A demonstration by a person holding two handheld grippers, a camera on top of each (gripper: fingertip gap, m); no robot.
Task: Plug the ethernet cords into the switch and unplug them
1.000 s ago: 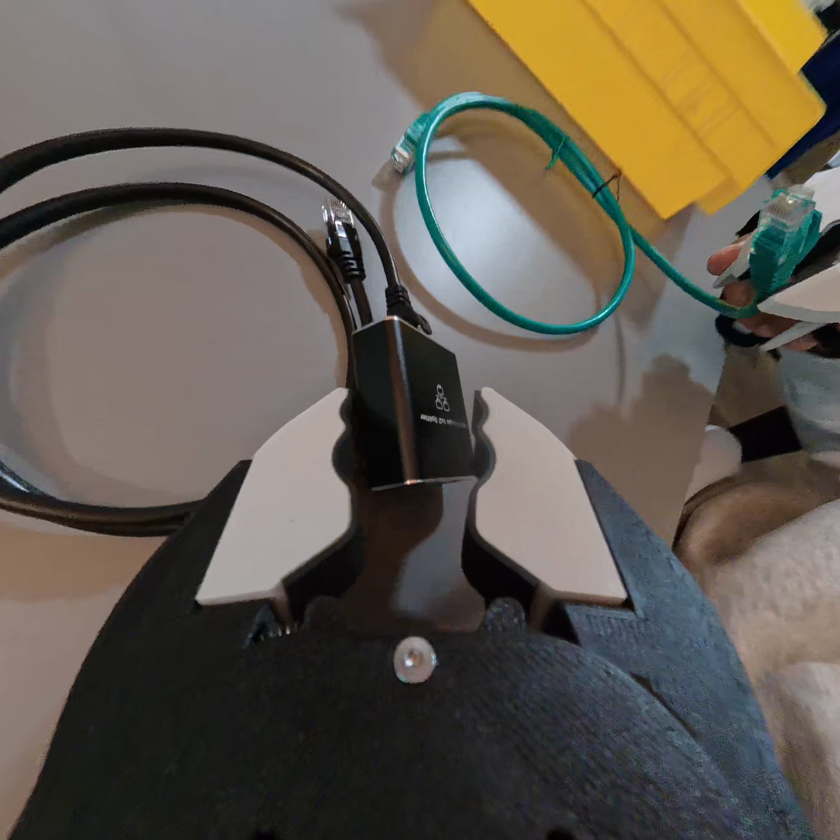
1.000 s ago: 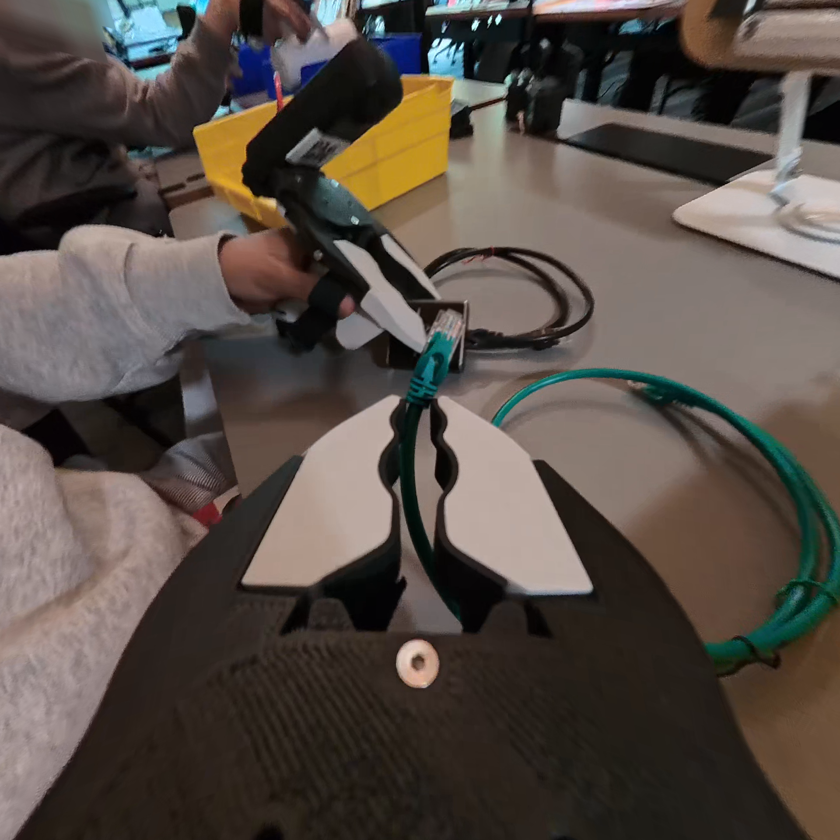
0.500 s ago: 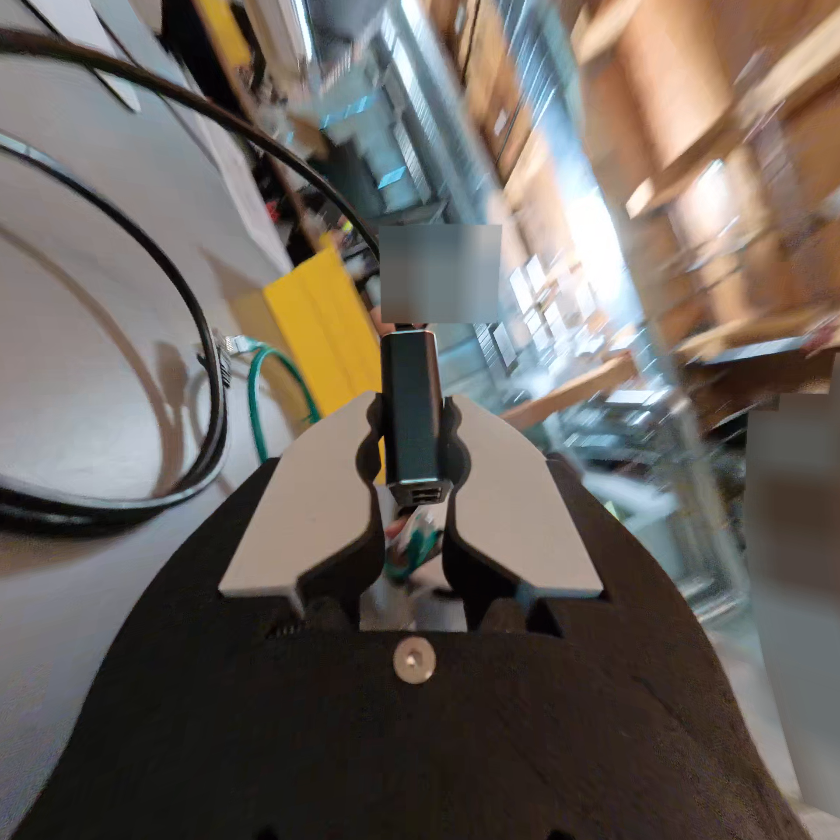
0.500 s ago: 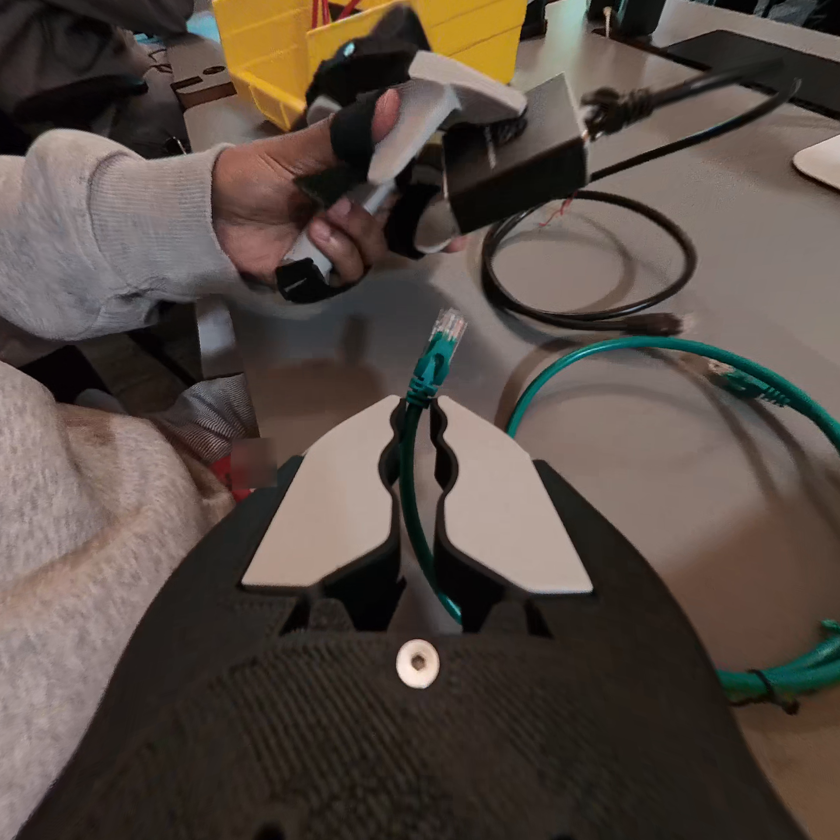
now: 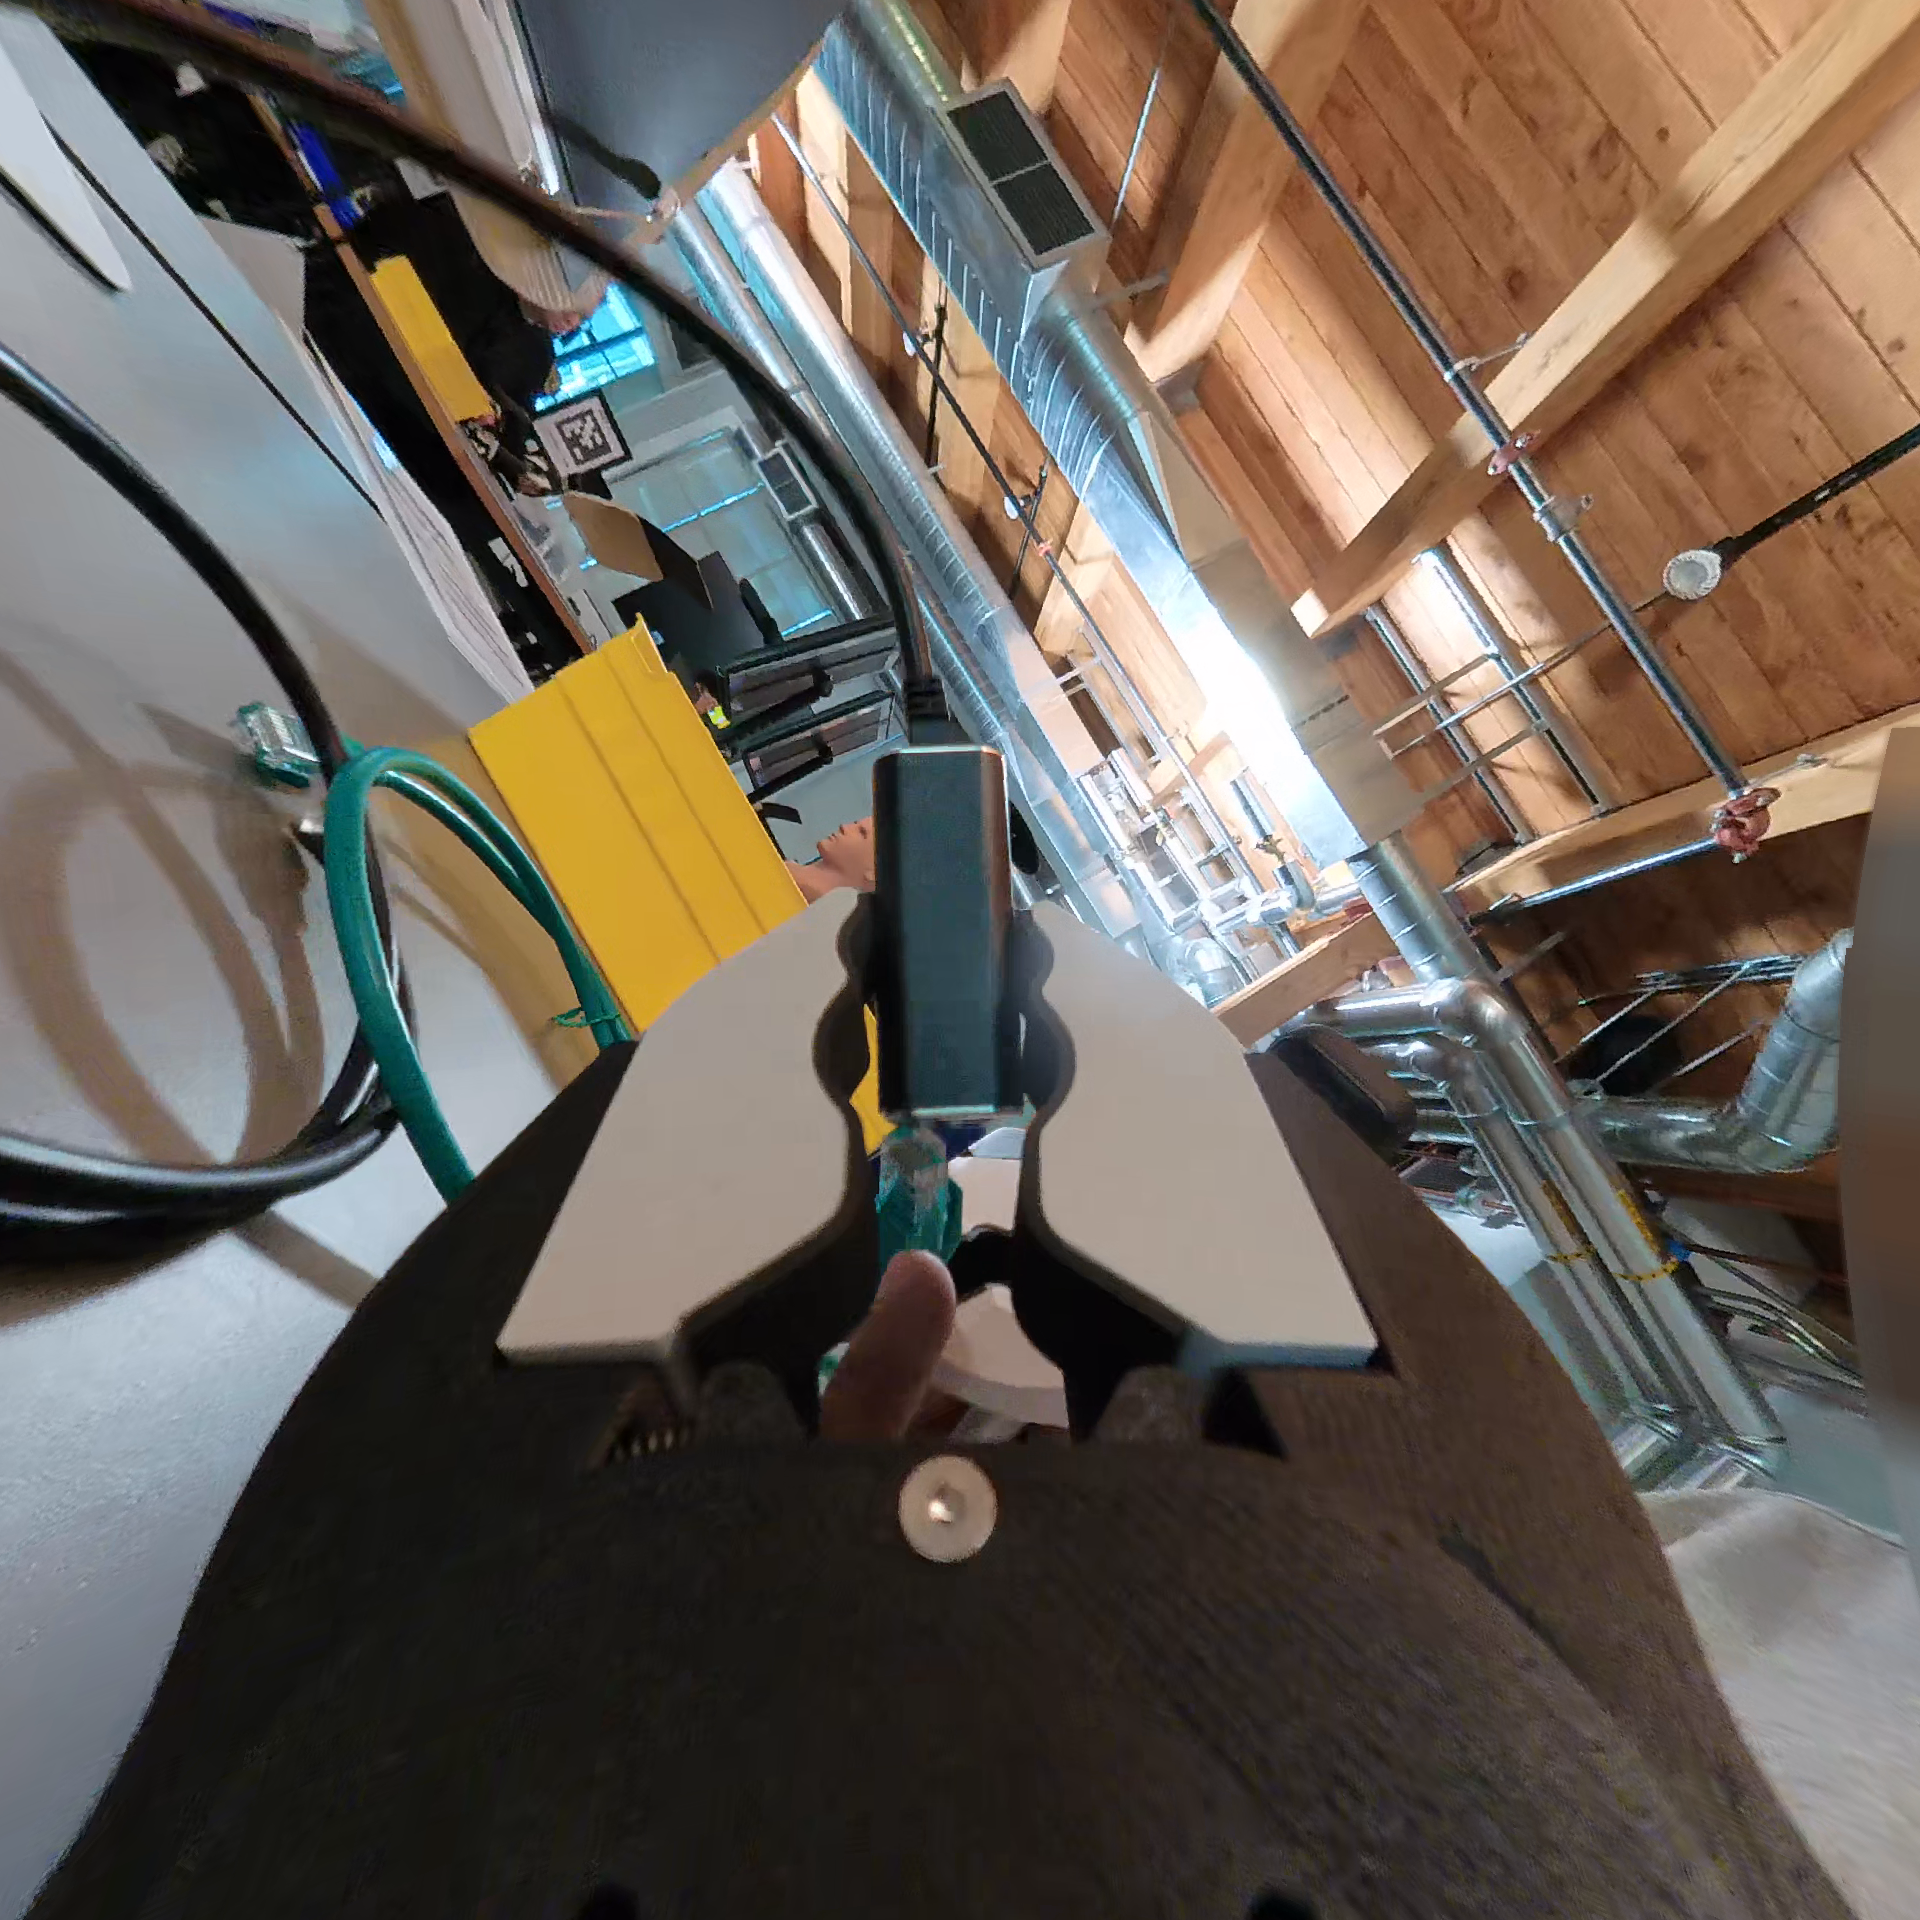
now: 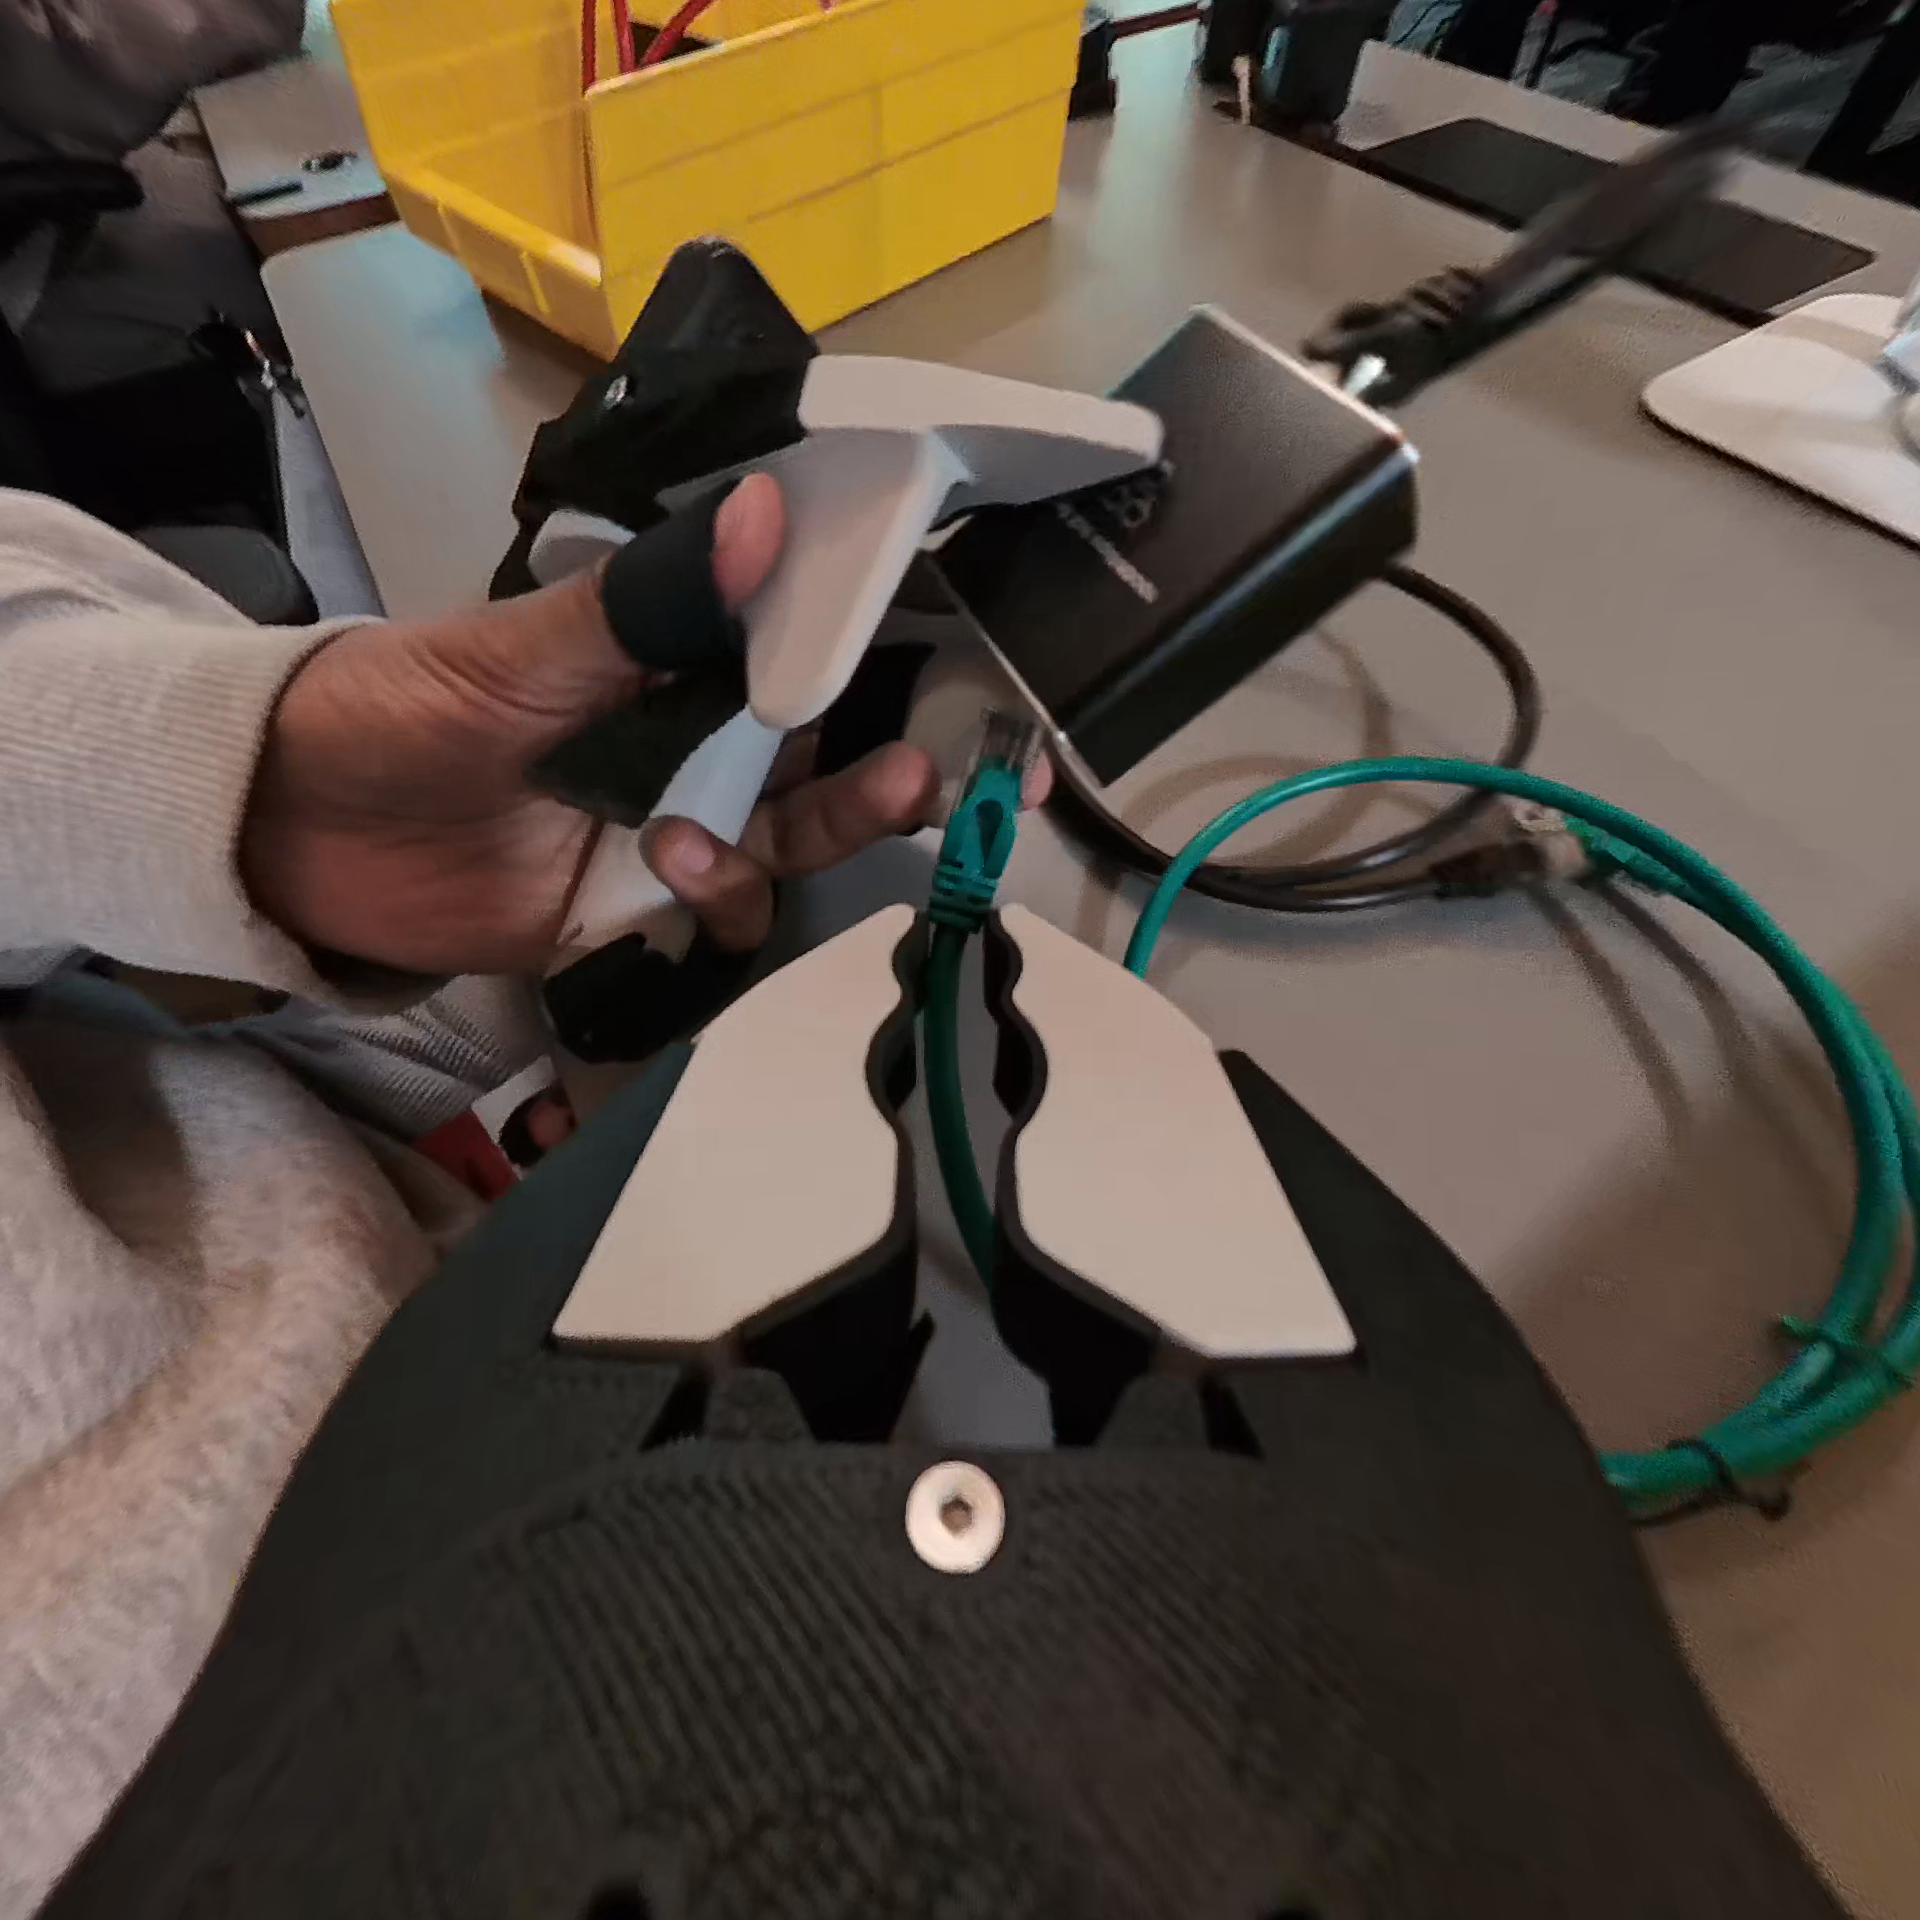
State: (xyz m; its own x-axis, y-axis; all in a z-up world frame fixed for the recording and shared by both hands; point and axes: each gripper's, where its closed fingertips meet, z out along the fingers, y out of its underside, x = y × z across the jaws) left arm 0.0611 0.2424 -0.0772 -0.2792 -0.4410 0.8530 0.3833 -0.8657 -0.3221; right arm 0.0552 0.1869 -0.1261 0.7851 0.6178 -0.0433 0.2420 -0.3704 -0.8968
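Note:
My left gripper [image 5: 940,935] is shut on the small black switch [image 5: 940,935] and holds it tilted up off the table, its port end toward me. In the right wrist view the switch [image 6: 1226,520] sits in the left gripper's grey fingers [image 6: 935,426]. My right gripper [image 6: 961,920] is shut on the green ethernet cord [image 6: 951,1060]. Its clear plug [image 6: 997,748] points up, just below the switch's near end. In the left wrist view the green plug [image 5: 914,1174] sits right under the switch's ports. A black cord [image 6: 1455,322] is plugged into the switch's far end.
A yellow bin [image 6: 727,135] stands at the back of the grey table [image 6: 1455,1091]. The green cord's coil [image 6: 1766,1091] and its other plug [image 5: 272,740] lie on the table, with a loop of black cable [image 5: 187,1174]. A white stand base [image 6: 1797,416] is at far right.
The left gripper has lifted the switch off the table and tipped it up. The right gripper has brought the green plug close under the switch's port end.

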